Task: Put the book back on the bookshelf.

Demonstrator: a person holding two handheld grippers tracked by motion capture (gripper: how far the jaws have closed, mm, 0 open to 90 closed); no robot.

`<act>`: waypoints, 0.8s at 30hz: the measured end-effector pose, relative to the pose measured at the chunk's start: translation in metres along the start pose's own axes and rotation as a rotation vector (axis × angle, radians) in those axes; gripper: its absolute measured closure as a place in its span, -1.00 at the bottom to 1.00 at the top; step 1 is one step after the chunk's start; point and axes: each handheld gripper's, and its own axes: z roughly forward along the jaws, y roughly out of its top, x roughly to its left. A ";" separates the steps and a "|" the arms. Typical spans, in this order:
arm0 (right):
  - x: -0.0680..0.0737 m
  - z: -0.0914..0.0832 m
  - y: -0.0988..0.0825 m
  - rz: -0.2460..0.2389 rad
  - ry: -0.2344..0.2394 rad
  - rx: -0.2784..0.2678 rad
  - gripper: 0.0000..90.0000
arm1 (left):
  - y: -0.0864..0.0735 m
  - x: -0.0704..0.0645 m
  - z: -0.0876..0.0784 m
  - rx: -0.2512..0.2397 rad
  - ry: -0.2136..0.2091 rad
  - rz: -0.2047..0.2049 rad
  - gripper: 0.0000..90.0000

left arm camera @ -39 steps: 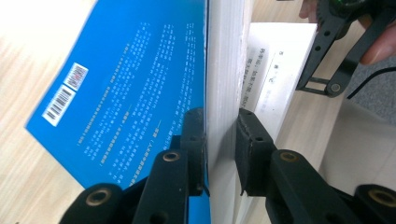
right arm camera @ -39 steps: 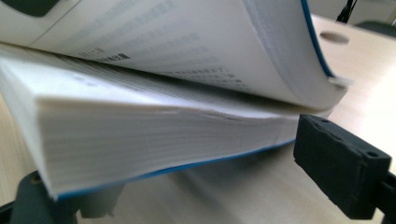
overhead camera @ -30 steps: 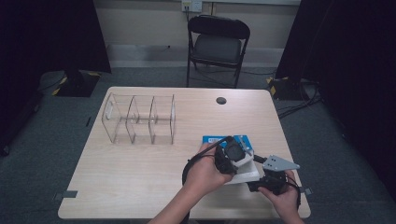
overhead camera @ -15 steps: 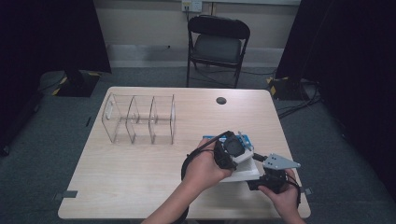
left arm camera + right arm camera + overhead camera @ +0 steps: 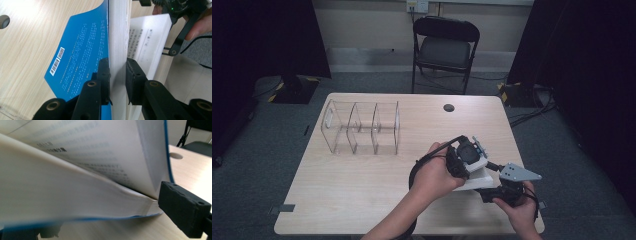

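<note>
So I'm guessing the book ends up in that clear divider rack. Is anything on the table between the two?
Nothing visible. The book, clamped by the left gripper near the table's right front, has bare tabletop between it and the clear rack. The small dark disc lies off to the side, toward the chair.

black tools (image 5: 117, 75), screw holes, trailing cables.

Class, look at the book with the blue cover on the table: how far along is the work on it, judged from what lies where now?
Done: the left gripper has its jaws shut on a thick block of the book's pages, lifted with the blue cover off the rest.
In hand: the book stands partly open; the right gripper waits at its near edge.
Left: it is not laid flat or put away, and the clear divided rack holds nothing.
</note>
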 end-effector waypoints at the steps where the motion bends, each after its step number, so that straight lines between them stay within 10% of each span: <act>1: 0.000 0.000 0.000 0.000 0.000 0.000 -0.74 | 0.000 0.000 0.000 0.000 0.000 0.000 0.68; 24: -0.005 -0.006 0.005 -0.008 -0.022 -0.014 -0.74 | 0.010 0.001 -0.002 -0.003 -0.036 0.017 0.68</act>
